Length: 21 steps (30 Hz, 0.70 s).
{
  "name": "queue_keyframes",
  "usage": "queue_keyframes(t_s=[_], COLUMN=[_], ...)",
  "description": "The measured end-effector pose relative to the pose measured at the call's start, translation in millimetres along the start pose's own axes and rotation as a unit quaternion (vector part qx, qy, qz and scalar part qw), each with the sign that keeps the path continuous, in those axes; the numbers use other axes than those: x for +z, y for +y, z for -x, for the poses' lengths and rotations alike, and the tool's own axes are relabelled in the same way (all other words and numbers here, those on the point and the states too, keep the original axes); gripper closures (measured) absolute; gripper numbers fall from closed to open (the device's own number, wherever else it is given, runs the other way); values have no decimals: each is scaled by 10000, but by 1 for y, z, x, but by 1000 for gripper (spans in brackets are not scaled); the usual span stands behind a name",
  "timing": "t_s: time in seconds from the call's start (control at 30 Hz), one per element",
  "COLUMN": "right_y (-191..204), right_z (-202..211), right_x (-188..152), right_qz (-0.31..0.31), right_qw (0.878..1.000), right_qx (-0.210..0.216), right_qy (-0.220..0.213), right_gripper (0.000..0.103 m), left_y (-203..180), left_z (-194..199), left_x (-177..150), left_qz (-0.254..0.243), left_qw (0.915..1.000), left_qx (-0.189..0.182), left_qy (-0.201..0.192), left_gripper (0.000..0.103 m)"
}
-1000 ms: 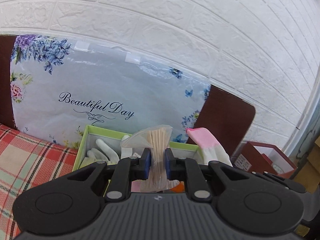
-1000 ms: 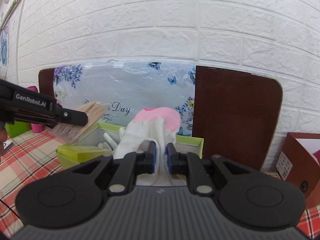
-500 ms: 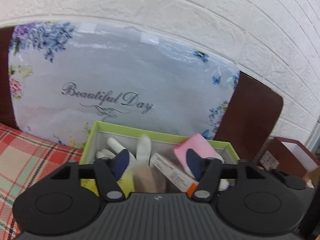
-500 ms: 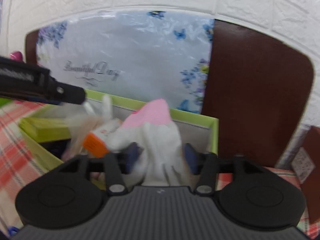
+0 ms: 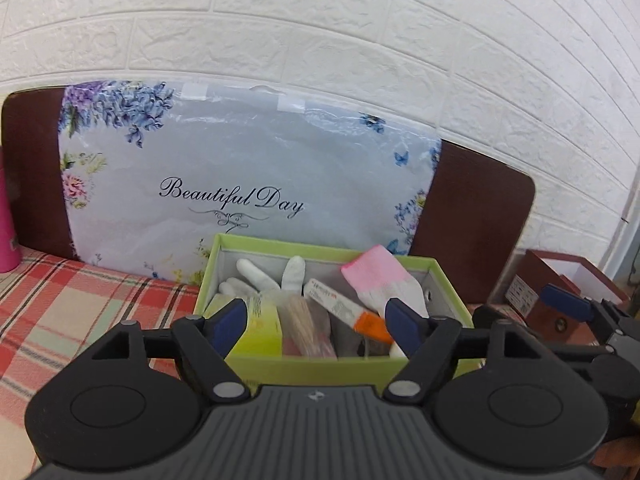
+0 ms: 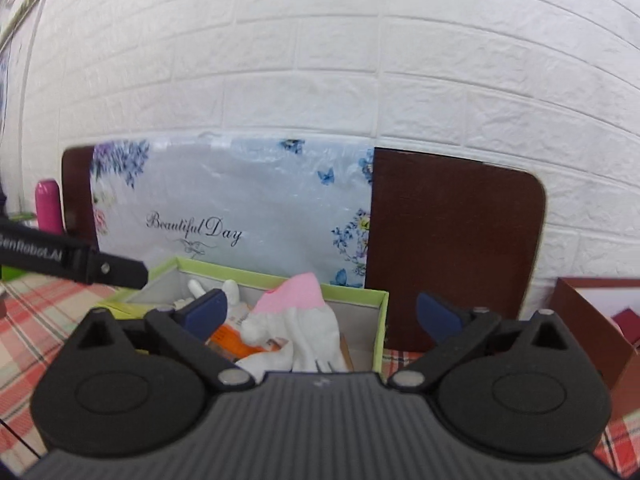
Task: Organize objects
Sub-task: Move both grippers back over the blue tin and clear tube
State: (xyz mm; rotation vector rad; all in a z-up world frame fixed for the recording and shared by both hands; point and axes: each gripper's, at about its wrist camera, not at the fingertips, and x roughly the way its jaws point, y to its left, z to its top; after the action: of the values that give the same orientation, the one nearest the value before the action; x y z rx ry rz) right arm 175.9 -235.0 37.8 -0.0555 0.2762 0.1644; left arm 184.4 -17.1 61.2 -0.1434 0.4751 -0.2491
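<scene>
A green box [image 5: 352, 364] stands on the checked tablecloth and also shows in the right wrist view [image 6: 380, 320]. In it lie a bag of wooden sticks [image 5: 302, 324], a white and orange tube [image 5: 344, 308], a white glove [image 5: 260, 276], a yellow-green packet [image 5: 260, 328] and a pink-cuffed white glove [image 5: 384, 280], which also shows in the right wrist view [image 6: 304, 320]. My left gripper [image 5: 316, 322] is open and empty just in front of the box. My right gripper [image 6: 324, 314] is open and empty above the box's near right side.
A floral "Beautiful Day" bag [image 5: 240, 192] leans on a brown board [image 6: 452, 248] against the white brick wall. A brown box [image 5: 560, 292] sits to the right. A pink bottle [image 6: 48, 208] stands at far left. The checked tablecloth [image 5: 60, 300] covers the table.
Both grippers opened and let go: the stick bag and the pink-cuffed glove dropped into the green box. Both grippers then drew back from the box.
</scene>
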Motion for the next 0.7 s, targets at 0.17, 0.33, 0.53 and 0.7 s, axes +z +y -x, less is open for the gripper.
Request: queue_keyframes(t_s=[0.17, 0.33, 0.53, 0.7], right_y=[-4, -2, 5, 9], right_z=[44, 78, 103, 108], right_x=[-18, -41, -67, -86], right_qz=[-535, -858, -941, -913], right_qw=[9984, 9953, 9933, 9908], right_qx=[92, 144, 132, 99], right_qy=[187, 417, 658, 996], right_gripper=[0, 0, 0, 0], left_y=[-8, -14, -18, -21], left_z=[31, 44, 50, 48], left_x=[-32, -62, -83, -97], left_qz=[-232, -432, -291, -229], left_qw=[9997, 9983, 9977, 9965], left_qx=[65, 197, 232, 264], left_qy=[95, 336, 561, 766], left_gripper=[20, 20, 20, 20])
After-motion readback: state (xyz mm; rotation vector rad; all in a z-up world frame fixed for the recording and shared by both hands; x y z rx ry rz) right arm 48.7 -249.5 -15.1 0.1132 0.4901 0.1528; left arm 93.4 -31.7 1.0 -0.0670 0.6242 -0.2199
